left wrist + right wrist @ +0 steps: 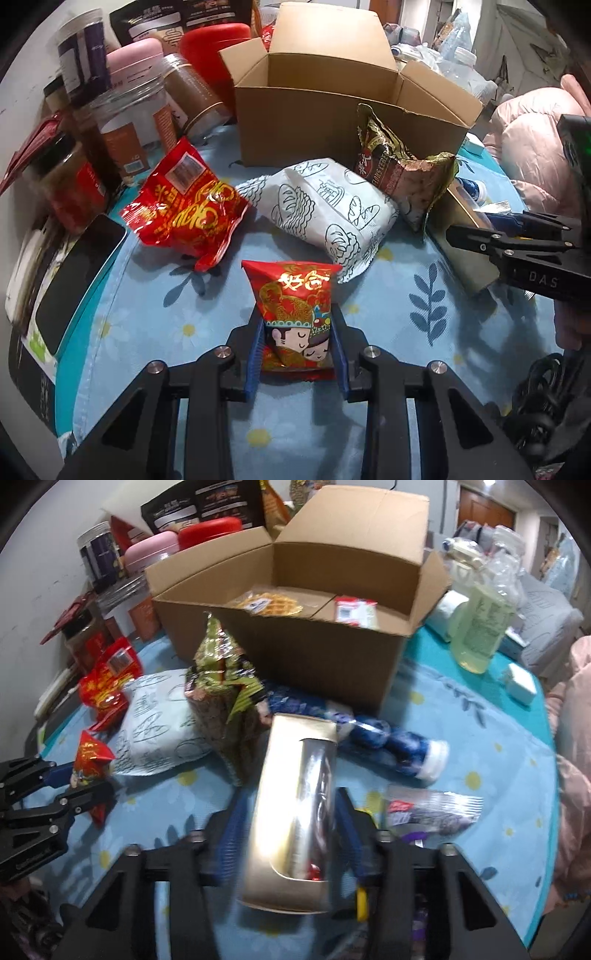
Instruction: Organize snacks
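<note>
The left hand-held gripper point(298, 354) is pinching a small red snack packet point(295, 314) printed with 2 cartoon faces; both blue pads press its sides, and the packet stands upright on the blue floral surface point(424, 295). The right hand-held gripper point(291, 834) has a gold window box point(291, 812) between its blue pads – the pads lie against the box's long sides, though motion blur prevents confirming firm pressure. Behind the packet lie a crumpled red foil bag point(184, 206) to the left, a white bread-print bag point(332, 210) in the centre and a dark brown-and-gold snack bag point(402, 170) leaning against the open cardboard box point(332, 122). In the right wrist view the cardboard box holds 2 items – a waffle pack point(266, 602) and a white-and-red pack point(354, 611). A blue-and-white wrapped roll point(384, 738) lies on the surface in front of the cardboard box, just beside the gold window box.
</note>
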Demonstrator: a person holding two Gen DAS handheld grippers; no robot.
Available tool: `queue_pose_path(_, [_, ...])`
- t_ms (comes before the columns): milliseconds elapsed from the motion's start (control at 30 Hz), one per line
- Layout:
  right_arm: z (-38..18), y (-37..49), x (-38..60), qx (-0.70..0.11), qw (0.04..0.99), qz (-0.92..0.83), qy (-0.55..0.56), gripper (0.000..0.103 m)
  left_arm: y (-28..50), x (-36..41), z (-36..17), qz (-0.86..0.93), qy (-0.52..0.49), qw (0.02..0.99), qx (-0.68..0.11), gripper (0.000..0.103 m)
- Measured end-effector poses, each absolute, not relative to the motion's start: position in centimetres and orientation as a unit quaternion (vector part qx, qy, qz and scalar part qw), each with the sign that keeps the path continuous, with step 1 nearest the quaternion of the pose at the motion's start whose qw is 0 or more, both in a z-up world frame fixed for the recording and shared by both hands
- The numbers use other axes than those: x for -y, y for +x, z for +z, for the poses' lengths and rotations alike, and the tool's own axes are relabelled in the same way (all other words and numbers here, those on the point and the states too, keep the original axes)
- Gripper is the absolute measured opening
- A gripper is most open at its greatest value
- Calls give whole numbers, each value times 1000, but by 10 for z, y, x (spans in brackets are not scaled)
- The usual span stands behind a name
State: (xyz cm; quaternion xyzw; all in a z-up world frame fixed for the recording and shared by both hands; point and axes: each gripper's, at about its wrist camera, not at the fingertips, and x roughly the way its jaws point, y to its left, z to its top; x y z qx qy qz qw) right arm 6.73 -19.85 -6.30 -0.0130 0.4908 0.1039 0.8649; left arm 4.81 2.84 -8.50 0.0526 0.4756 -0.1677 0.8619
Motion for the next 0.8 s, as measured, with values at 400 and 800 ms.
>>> queue_pose_path(400, [-66, 27, 174, -497, 854, 149, -17, 37, 36, -32, -91, -188, 42, 847, -495, 32])
queue_pose_path(800, [-76, 6, 142, -482, 854, 185, -64, 40, 35, -22, -98, -184, 64, 849, -491, 33])
